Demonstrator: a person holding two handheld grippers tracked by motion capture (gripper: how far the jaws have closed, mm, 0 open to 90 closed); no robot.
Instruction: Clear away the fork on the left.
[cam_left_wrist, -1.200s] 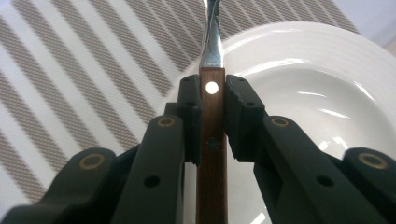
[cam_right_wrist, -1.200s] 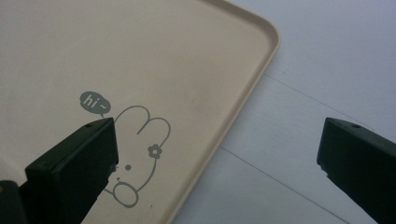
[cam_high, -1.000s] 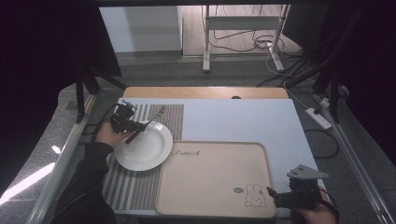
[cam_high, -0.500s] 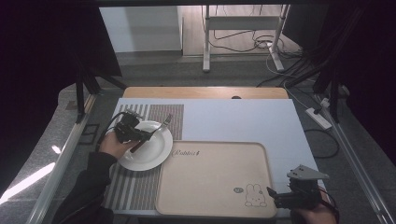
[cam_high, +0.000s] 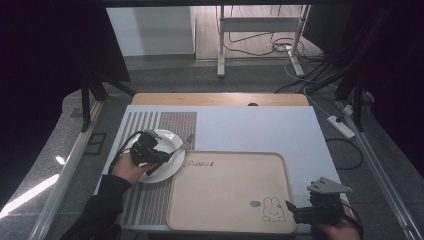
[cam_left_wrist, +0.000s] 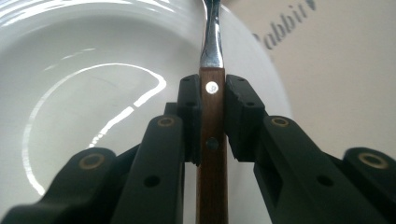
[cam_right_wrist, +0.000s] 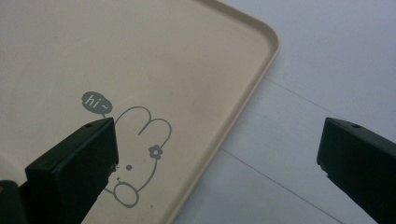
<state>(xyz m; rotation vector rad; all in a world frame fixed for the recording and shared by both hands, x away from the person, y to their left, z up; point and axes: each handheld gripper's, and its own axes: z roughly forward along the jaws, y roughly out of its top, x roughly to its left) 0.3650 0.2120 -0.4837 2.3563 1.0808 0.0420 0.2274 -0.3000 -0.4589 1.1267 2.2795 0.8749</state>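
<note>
**Fork clamped over plate, right gripper idle at tray corner**

Landmark: the tray (cam_high: 227, 192), beige, w/ a rabbit drawing near its front right corner.

Nearest the person, the right gripper (cam_high: 291, 214) sits at the tray's front right corner, just beside the rabbit. Its jaws stand wide apart w/ nothing between them; in the right gripper view (cam_right_wrist: 217, 154) one jaw hangs over the rabbit, the other over the white table (cam_right_wrist: 327, 60) off the tray's edge.

Further up, left of the tray, the left gripper (cam_high: 162, 156) is over the plate (cam_high: 167, 170). Its jaws are clamped on the fork (cam_left_wrist: 212, 116) by the wooden handle, one pad on each side, metal neck running on ahead. In the high view the fork (cam_high: 186, 143) head sticks out past the plate's rim, just off the tray's far left corner.

The plate is white, upright, resting on a striped mat (cam_high: 150, 200) that lies along the tray's left side; the plate's rim is just beside the tray's edge, touching or not – can't tell.
</note>
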